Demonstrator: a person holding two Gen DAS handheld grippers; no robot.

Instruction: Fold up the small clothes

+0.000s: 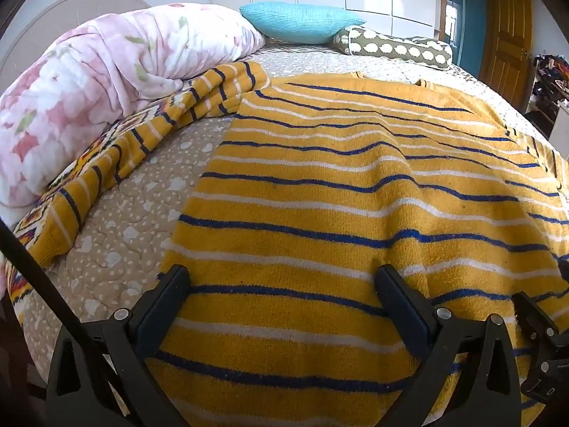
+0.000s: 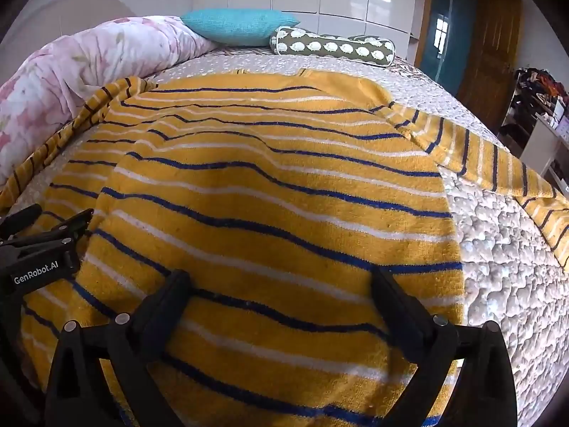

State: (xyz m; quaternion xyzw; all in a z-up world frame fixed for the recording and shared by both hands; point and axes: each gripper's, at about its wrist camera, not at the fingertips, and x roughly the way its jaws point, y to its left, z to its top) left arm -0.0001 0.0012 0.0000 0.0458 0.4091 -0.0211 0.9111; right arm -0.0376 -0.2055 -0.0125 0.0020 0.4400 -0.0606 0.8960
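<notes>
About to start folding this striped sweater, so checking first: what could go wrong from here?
1. Both grippers, left and right, hover open over the yellow sweater; closing here may pinch the quilt too.
2. The left sleeve lies bunched against the pink blanket and could drag it.
3. The wrinkled body may fold unevenly.

You see a mustard-yellow sweater (image 1: 355, 195) with blue and white stripes; behind it, a turquoise pillow (image 1: 298, 23) and pink floral quilt (image 1: 106, 82).
</notes>
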